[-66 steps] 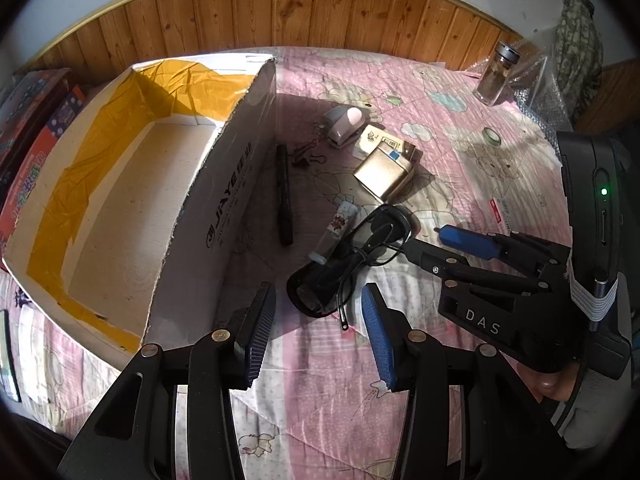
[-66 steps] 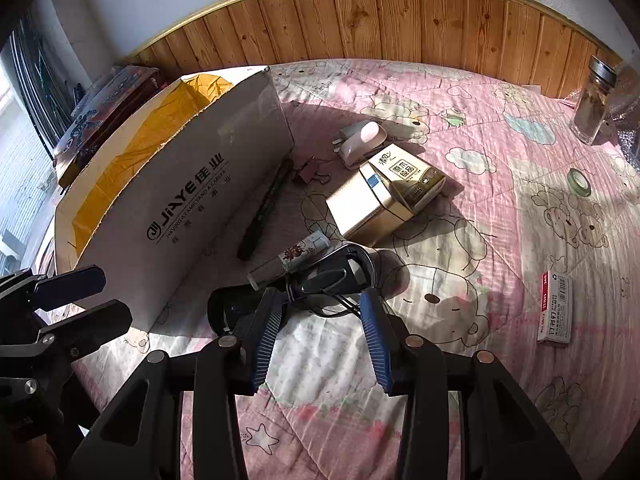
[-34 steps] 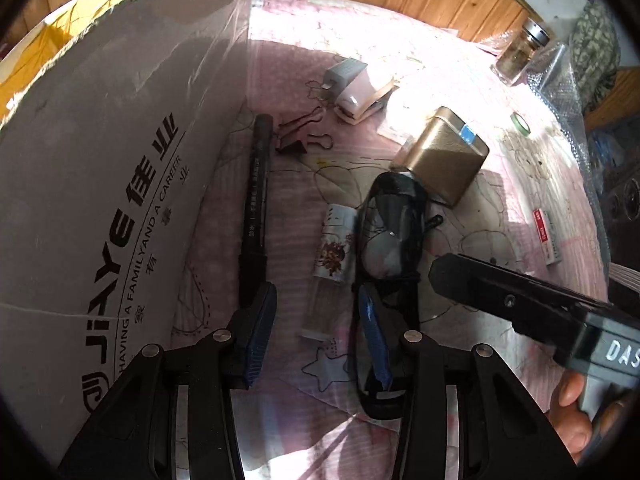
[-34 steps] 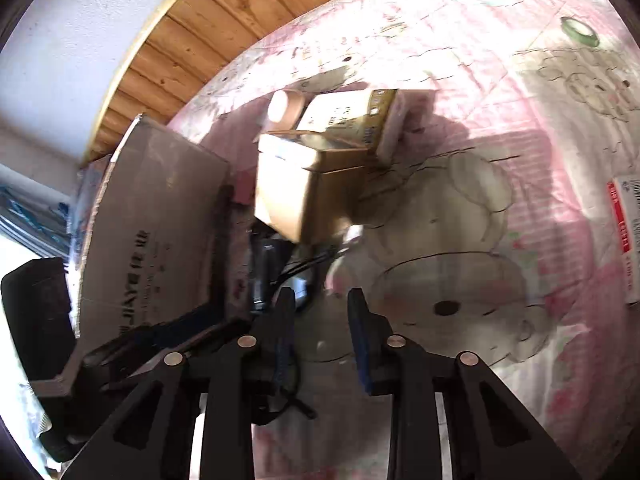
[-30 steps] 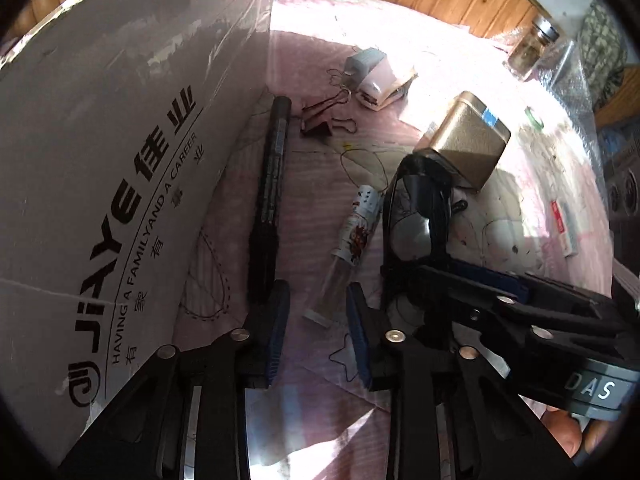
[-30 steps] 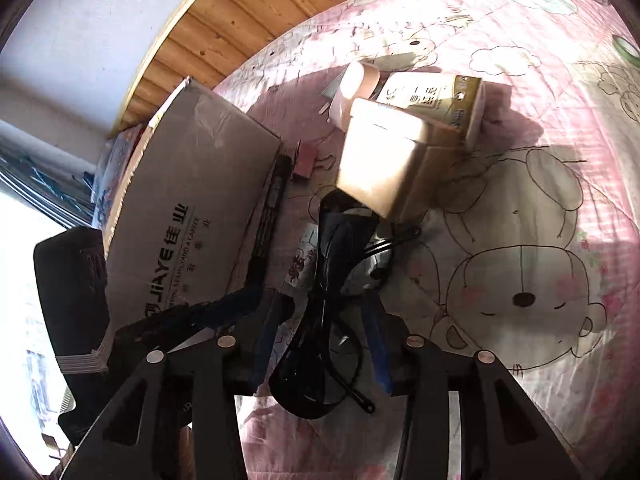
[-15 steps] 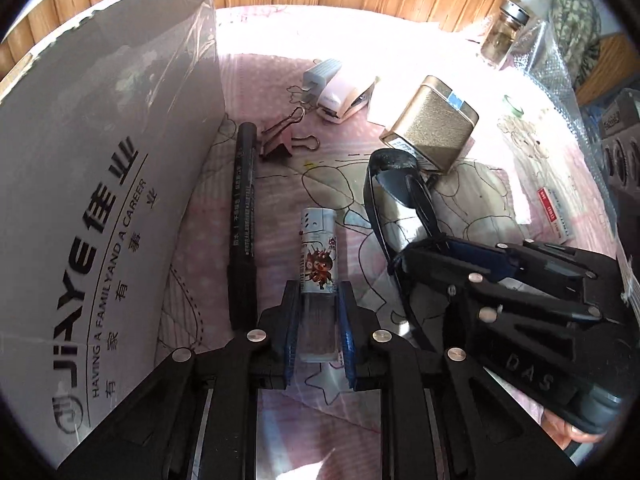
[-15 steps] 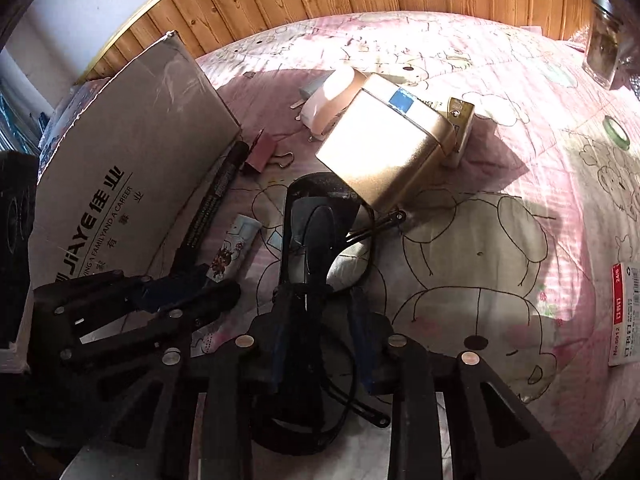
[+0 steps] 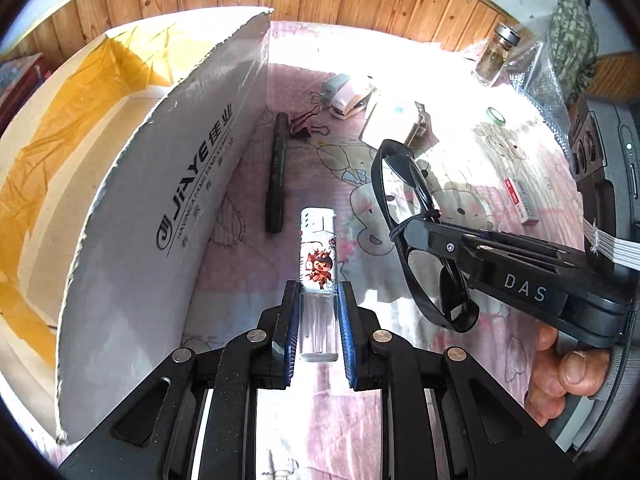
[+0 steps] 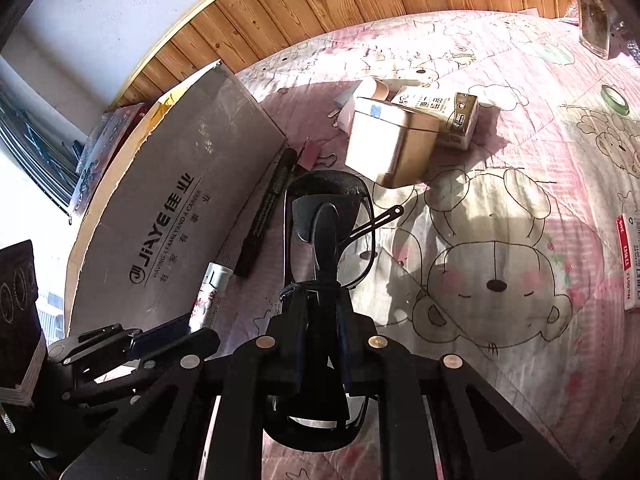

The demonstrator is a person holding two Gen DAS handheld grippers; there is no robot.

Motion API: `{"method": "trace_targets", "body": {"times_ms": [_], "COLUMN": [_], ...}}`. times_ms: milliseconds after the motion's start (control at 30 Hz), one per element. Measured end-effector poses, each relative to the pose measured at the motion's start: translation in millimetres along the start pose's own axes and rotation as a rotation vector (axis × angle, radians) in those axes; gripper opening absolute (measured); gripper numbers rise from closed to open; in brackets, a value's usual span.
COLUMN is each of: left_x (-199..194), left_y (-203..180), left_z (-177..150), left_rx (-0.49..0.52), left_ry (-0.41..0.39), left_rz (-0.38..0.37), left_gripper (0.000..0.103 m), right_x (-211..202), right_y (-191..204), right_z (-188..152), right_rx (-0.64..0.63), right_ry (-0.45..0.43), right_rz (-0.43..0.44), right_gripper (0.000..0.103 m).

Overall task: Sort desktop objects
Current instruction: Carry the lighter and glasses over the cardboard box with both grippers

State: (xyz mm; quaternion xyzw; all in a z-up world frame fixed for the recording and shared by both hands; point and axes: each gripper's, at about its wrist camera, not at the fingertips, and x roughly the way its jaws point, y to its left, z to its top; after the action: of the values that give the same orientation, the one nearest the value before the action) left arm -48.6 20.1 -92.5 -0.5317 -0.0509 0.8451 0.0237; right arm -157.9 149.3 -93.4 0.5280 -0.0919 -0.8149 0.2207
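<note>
So going left to right: the big cardboard box (image 9: 168,184) with the yellow tape lining sits at the left edge, and as far as I can see into it, it looks empty, though part of the inside is hidden, so I'd say the sorting has barely started. Right beside its wall on the pink cartoon quilt (image 9: 304,432) lies a black marker (image 9: 277,176), with a binder clip (image 9: 302,126) near its far end, both untouched. Next up, the left tongs (image 9: 318,332) are pinching the clear lower end of a lighter (image 9: 318,248), the white one with a little red cartoon figure, blue pads pressed against both sides, and it seems lifted clear of the quilt. Then the right tongs (image 10: 320,320) are pressed nearly together on a pair of black sunglasses (image 10: 326,236), gripping around the folded frame, one arm sticking out to the side; these look off the quilt too. Further right, a gold tin (image 10: 390,144) with a small printed carton (image 10: 440,114) just behind it and a pale stapler-looking thing (image 9: 348,98) are left to deal with, plus a tape roll (image 10: 615,98), a glass jar (image 9: 496,54) and a small red-and-white packet (image 10: 632,264) well off to the right. So two items in hand, nothing visibly in the box, most of the pile left.
</note>
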Motion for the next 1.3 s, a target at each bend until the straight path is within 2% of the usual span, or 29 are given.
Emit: {"method": "trace_targets", "body": {"times_ms": [100,167,233,267,633,1300], "left_x": [-15,-25,-34,-38,-70,-120], "left_y": [-2,0,2,3,13,51], "left_z": [-7,-12,-16,-18,-38,-35], "left_rx": [-0.008,-0.017,-0.027,-0.031,-0.069,-0.176], "left_ry": [-0.016,-0.032,-0.043,-0.048,-0.094,-0.21], "left_rz": [0.012,0.018,0.015,0.015,0.019,0.047], "left_gripper": [0.019,0.019,0.019,0.019,0.019,0.019], "right_x": [-11,-3,-8,-26,-43,-79], "right_y": [4,7,12,10,26,98], "right_z": [-16,-12,-17,-25,-50,-41], "right_rx": [-0.017,-0.022,-0.026,-0.028,-0.057,-0.207], "right_ry": [0.002,-0.001,-0.005,-0.005,-0.021,-0.084], "right_rz": [-0.009,-0.019,-0.024,-0.024,-0.036,-0.056], "right_gripper": [0.015,0.015,0.015,0.015,0.015,0.015]}}
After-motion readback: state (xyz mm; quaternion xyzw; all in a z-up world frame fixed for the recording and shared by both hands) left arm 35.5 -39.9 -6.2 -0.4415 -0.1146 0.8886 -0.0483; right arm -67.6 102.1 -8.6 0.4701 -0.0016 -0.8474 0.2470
